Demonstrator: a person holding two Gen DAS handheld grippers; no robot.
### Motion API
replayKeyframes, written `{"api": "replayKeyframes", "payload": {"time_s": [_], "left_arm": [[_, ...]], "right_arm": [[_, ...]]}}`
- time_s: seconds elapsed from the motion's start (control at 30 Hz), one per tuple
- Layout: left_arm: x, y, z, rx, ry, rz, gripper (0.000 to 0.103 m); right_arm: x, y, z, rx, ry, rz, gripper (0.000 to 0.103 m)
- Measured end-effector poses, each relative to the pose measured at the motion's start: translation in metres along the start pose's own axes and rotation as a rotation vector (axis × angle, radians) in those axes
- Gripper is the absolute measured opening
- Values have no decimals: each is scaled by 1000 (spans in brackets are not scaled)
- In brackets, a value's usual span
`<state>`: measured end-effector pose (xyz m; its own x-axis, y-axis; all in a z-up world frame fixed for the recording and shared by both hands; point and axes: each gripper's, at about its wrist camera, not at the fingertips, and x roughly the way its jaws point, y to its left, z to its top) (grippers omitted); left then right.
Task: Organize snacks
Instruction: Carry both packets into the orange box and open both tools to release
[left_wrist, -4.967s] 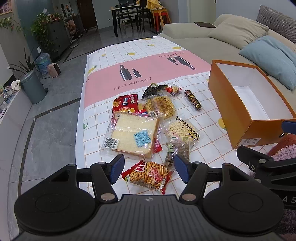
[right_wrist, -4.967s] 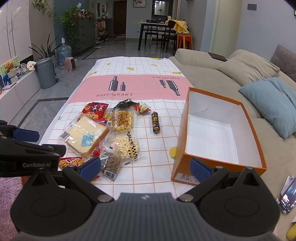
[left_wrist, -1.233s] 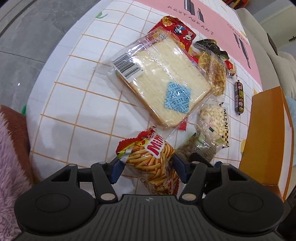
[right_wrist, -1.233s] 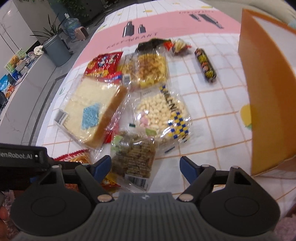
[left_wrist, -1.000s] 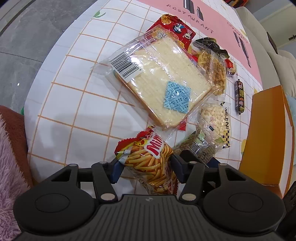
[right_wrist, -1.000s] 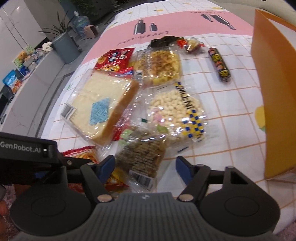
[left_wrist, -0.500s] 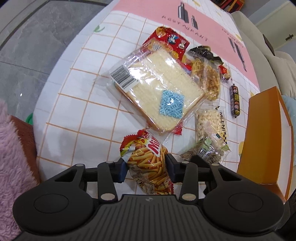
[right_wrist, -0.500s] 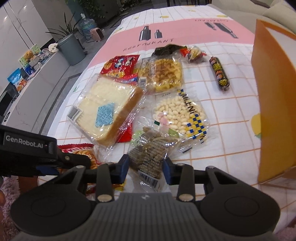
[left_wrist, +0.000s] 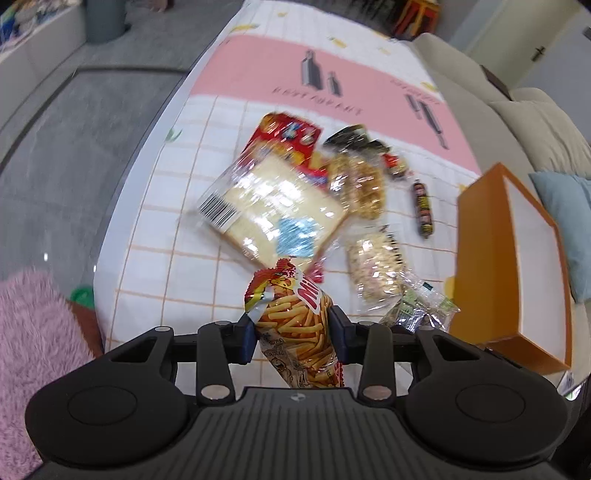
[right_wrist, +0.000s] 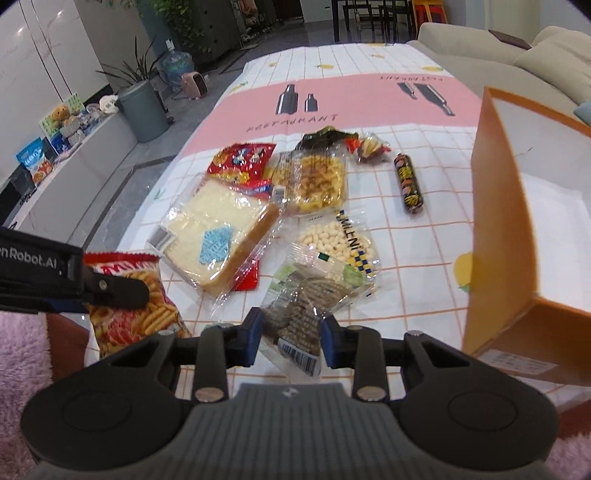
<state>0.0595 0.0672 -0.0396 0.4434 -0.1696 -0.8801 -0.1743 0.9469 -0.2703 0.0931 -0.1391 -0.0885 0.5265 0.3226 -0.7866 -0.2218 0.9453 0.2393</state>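
My left gripper (left_wrist: 292, 332) is pressing on a red bag of potato sticks (left_wrist: 295, 325), its jaws still closing, and the bag hangs above the tablecloth. In the right wrist view the same bag (right_wrist: 147, 306) shows at the left under a left finger (right_wrist: 118, 290). A clear packet of dark biscuits (right_wrist: 299, 314) is pinched in my right gripper (right_wrist: 291, 338), whose jaws are also still closing, and its far end is raised. The open orange box (right_wrist: 535, 221) stands at the right, white inside.
On the checked cloth lie wrapped bread (right_wrist: 221, 229), a red packet (right_wrist: 242, 160), a yellow snack tray (right_wrist: 317, 181), a bag of white puffs (right_wrist: 340, 240) and a dark sausage (right_wrist: 408, 182). A sofa (left_wrist: 535, 122) is behind the box, and a pink rug (left_wrist: 33, 325) lies near left.
Both grippers went from open around their packets to pressed on them. Both hands rose, lifting the potato stick bag and the biscuit packet off the cloth, and the table looks farther away.
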Motion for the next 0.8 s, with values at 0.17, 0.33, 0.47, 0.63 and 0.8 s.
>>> {"api": "replayKeyframes", "payload": {"time_s": [0.17, 0.33, 0.47, 0.63, 0.8], "left_arm": [[-19, -20, 2, 55, -32, -23, 43], [-36, -46, 9, 121, -66, -54, 43], [-42, -72, 18, 178, -80, -84, 42], [-49, -114, 29, 262, -106, -127, 42], [-52, -159, 40, 346, -104, -194, 41]], "right_arm": [[-23, -6, 3, 20, -33, 15, 31], [-54, -17, 10, 14, -98, -1, 31], [-77, -33, 19, 24, -131, -18, 31], [-106, -59, 34, 35, -193, -62, 30], [-128, -85, 52, 33, -233, -131, 30]]}}
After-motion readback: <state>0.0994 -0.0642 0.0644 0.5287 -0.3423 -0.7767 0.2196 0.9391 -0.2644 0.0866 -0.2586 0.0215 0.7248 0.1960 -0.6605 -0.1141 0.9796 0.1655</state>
